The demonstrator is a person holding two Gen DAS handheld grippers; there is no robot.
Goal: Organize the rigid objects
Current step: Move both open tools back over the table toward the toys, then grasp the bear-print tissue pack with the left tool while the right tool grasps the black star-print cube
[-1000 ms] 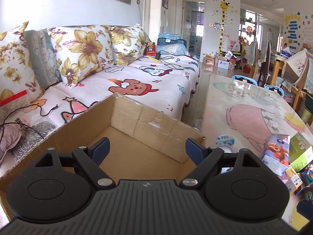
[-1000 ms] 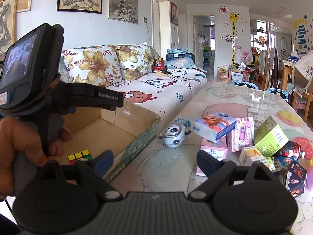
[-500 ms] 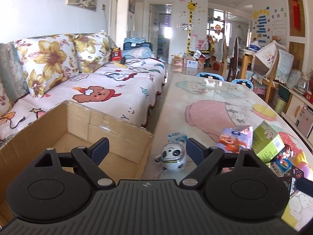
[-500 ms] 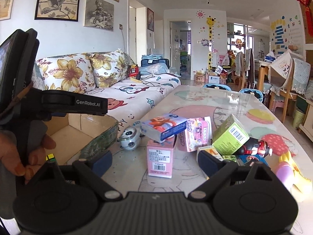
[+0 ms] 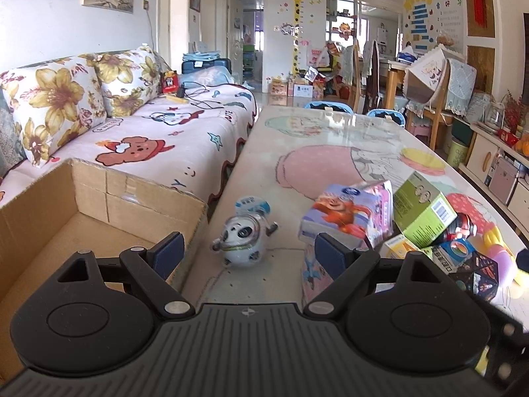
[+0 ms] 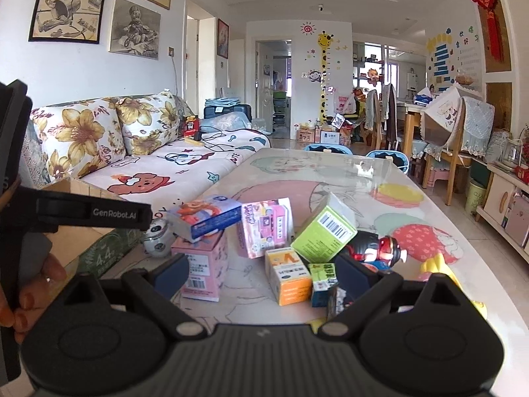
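Both grippers spread wide, nothing held, above the table w/ the toy pile.

Left gripper [image 5: 246,253] is level in the lower centre, panda toy [image 5: 243,240] framed between its fingers, cardboard box [image 5: 99,198] at lower left. Right gripper [image 6: 263,273] is released too, low centre; orange carton [image 6: 288,279] and pink box [image 6: 201,269] sit between its fingers, green box [image 6: 325,235] behind. Left hand [image 6: 31,284] grips its handle at left edge.

"GenRobot.AI" stands on the left tongs' arm [image 6: 114,213]; "4.4" on the cardboard box's green side [image 6: 101,258].
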